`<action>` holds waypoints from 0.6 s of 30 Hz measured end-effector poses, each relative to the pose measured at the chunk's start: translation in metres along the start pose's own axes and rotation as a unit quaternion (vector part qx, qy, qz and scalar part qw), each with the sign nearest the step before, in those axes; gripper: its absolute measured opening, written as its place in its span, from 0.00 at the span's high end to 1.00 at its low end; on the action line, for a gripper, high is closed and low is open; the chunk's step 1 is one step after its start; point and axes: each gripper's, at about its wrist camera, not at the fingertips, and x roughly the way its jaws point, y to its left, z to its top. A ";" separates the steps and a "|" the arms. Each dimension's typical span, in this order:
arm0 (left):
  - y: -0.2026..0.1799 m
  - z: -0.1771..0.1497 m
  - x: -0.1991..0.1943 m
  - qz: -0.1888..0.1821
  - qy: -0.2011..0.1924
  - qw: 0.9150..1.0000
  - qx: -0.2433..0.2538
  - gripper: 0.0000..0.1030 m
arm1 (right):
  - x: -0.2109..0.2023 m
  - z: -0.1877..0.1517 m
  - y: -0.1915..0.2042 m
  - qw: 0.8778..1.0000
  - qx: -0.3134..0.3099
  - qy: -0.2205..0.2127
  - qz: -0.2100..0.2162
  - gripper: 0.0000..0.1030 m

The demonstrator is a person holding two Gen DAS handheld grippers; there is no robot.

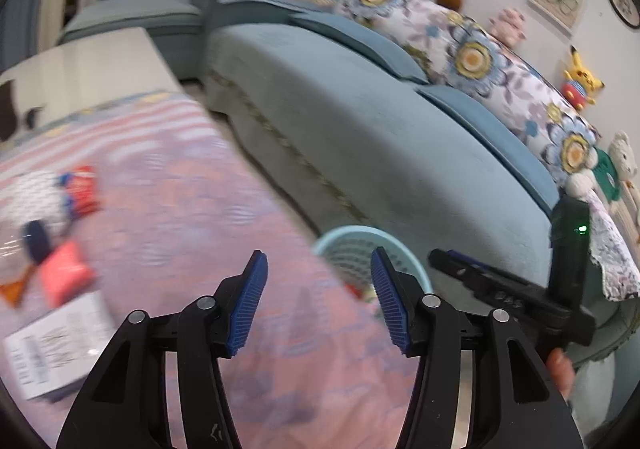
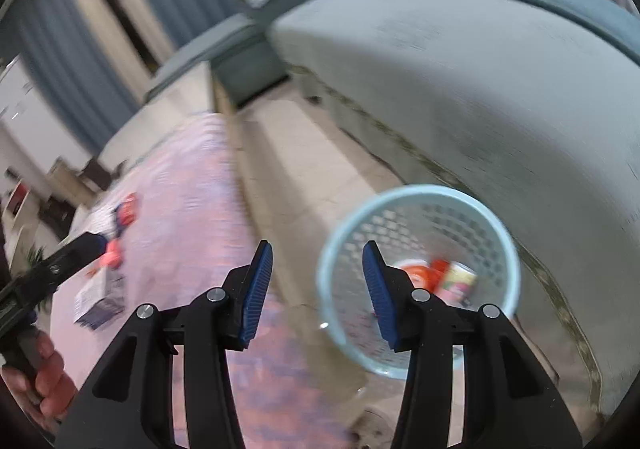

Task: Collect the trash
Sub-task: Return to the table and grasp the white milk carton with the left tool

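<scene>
Beside the teal sofa [image 1: 360,137], the pale blue basket [image 2: 420,201] on the floor already holds wrappers. Both the left gripper [image 1: 319,299] and right gripper [image 2: 318,289] gape empty. Remaining trash [image 1: 66,277] lies on the pink tablecloth [image 1: 224,217]; the left should reach it squarely and pinch one piece at a time

At the bottom centre of the frame the left gripper [image 1: 319,297], black with ribbed blue pads, stands with its jaws apart and nothing between them. Behind its right finger sits a pale blue perforated plastic basket [image 1: 352,245], on the floor beside the long teal fabric sofa [image 1: 360,137] that runs across the middle. Lower right, the black right gripper [image 1: 512,297] is seen side-on, a fingertip of the hand [image 1: 560,369] below it. The pink patterned tablecloth [image 1: 192,209] fills the left, blurred, carrying a red snack packet [image 1: 82,189], a coral pink packet [image 1: 64,277] and a white printed carton [image 1: 56,349].
</scene>
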 end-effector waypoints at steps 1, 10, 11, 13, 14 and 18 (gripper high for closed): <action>0.009 -0.001 -0.010 0.009 -0.006 1.000 -0.004 0.43 | -0.002 -0.001 0.014 1.000 -0.013 -0.003 0.011 0.58; 0.113 -0.014 -0.080 0.103 -0.032 0.993 -0.051 0.39 | 0.001 -0.015 0.114 0.993 -0.093 -0.015 0.066 0.55; 0.124 -0.017 -0.083 0.109 -0.030 0.992 -0.058 0.39 | 0.004 -0.016 0.121 0.993 -0.097 -0.011 0.069 0.55; 0.147 -0.023 -0.085 0.118 -0.018 0.990 -0.071 0.37 | 0.009 -0.022 0.134 0.992 -0.106 -0.003 0.074 0.55; 0.156 -0.025 -0.085 0.125 -0.015 0.989 -0.075 0.37 | 0.013 -0.025 0.142 0.991 -0.113 0.002 0.074 0.55; 0.189 -0.033 -0.074 0.126 0.019 0.988 -0.086 0.37 | 0.020 -0.031 0.156 0.989 -0.127 0.016 0.076 0.55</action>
